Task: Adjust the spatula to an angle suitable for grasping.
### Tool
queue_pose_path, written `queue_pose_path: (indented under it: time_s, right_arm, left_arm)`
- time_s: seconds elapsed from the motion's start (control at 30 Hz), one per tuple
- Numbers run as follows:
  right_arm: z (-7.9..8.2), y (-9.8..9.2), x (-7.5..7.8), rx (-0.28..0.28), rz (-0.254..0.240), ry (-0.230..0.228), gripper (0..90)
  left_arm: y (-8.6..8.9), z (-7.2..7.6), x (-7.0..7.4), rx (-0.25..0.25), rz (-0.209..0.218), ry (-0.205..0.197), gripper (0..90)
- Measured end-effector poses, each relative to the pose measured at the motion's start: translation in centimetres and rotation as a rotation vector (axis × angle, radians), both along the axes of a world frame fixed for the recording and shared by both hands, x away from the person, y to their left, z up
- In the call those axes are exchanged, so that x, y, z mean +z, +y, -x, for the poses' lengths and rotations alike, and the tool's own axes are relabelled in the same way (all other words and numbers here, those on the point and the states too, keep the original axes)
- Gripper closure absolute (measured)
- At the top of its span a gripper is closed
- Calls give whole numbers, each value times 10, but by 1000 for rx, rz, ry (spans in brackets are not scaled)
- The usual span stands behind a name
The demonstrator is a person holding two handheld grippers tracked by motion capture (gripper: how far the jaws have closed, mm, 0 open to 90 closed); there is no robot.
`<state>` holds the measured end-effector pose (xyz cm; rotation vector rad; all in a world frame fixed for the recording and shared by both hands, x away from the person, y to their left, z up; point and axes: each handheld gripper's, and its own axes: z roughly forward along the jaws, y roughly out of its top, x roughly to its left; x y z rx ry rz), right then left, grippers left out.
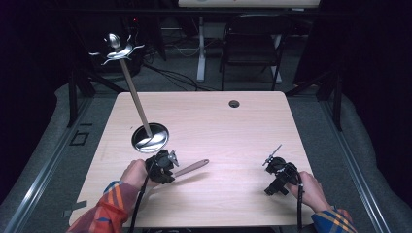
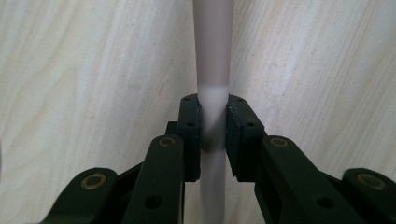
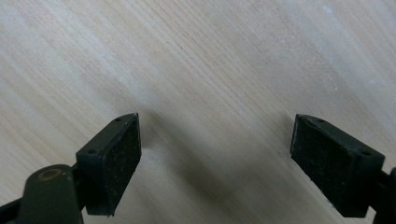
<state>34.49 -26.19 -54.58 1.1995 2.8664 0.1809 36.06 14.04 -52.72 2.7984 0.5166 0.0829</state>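
Left jaws clamped on a pale handle, right jaws wide and empty

The tabletop (image 1: 228,121) lies mostly bare: broad open wood stretches between the two hands and on toward the far edge, where a small round grommet hole (image 1: 234,104) sits. The near edge runs just behind both forearms. The left gripper (image 1: 164,165) is near the front left, just beside a shiny round stand base (image 1: 150,138) whose slanted rod carries a metal hook top (image 1: 118,48) out past the far left corner. The right gripper (image 1: 278,174) rests near the front right, well apart from everything else.

The handle (image 2: 213,70), a slim pale beige stick, is pinched between the left pads, which press its sides. In the high view its long axis lies almost level, its free end pointing right and slightly away across the wood. The right jaws stand wide apart with nothing between them.

Light wood grain surface; around it grey floor, a dark chair (image 1: 252,43) and a desk leg beyond the far edge
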Motion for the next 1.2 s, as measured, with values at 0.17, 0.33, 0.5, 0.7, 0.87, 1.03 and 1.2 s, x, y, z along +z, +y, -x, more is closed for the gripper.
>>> queue_pose_path:
  time_s: [0.17, 0.33, 0.5, 0.7, 0.87, 1.03, 1.2]
  right_arm:
    - [2, 0, -2, -22, -24, -10, 160]
    - [2, 0, -2, -24, -27, -4, 160]
    - [2, 0, -2, -18, -19, -3, 160]
    - [2, 0, -3, -15, -16, -5, 160]
    - [2, 0, -3, -17, -20, -6, 160]
    - [3, 1, -4, -25, -28, -10, 160]
    - [1, 0, -1, -6, 5, 2, 160]
  left_arm:
    - [8, -1, 6, 28, 23, -27, 777]
    - [13, -1, 11, 46, 31, -46, 778]
    - [18, 0, 15, 63, 40, -70, 779]
    - [25, 0, 20, 83, 53, -88, 778]
    - [30, 1, 24, 104, 65, -106, 778]
    - [38, 1, 30, 129, 76, -136, 778]
    - [47, 3, 37, 164, 102, -159, 778]
